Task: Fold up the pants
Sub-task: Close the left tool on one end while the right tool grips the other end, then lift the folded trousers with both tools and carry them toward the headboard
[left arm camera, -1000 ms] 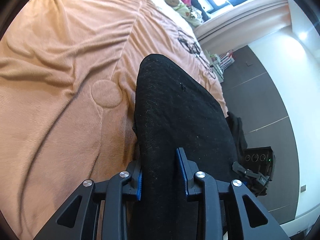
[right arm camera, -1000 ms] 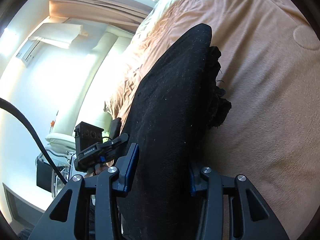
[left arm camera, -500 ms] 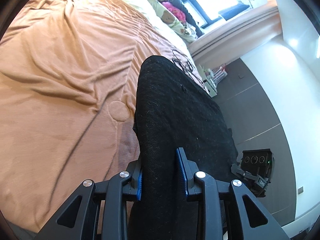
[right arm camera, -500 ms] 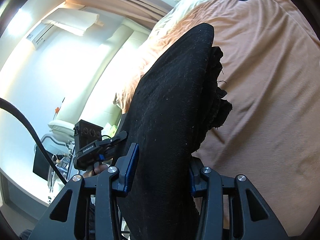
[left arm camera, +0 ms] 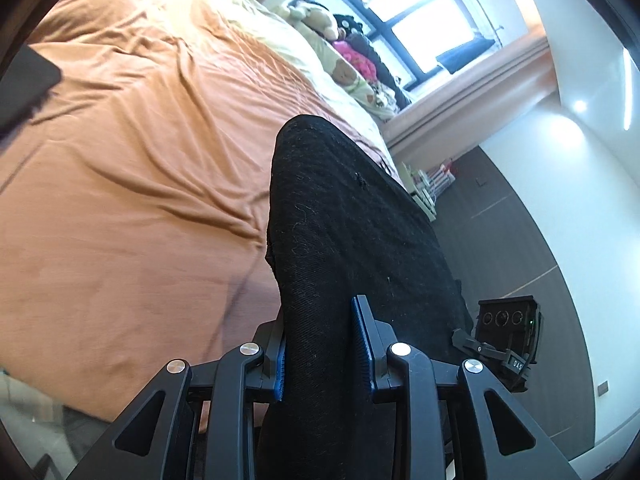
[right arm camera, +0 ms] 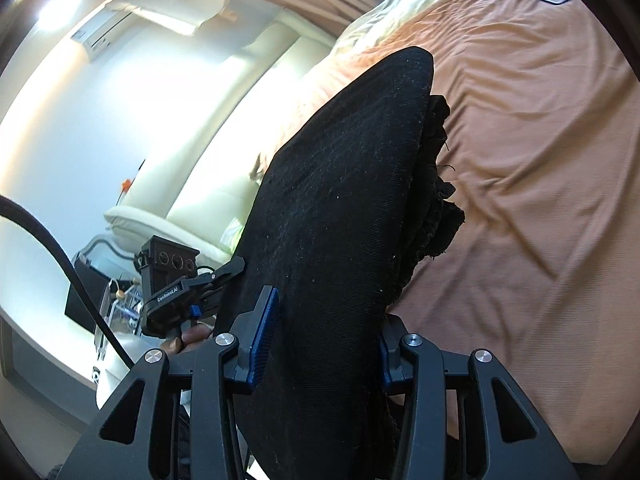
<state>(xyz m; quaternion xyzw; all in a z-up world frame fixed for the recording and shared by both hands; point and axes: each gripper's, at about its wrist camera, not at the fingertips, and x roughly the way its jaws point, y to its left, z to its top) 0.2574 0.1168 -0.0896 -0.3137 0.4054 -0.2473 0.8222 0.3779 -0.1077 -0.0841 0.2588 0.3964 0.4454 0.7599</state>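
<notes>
The left gripper (left arm camera: 323, 344) and the right gripper (right arm camera: 326, 338) each squeeze the black pants (left arm camera: 344, 220) above the orange bed (left arm camera: 120, 200), so laying them down folded is left.

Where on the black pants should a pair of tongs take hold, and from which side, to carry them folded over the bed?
Grip the black pants at the near edge of the folded bundle, approaching from the bed's foot side, as the left tongs and right tongs do. There the layers stack thick, so one pinch catches them all.
</notes>
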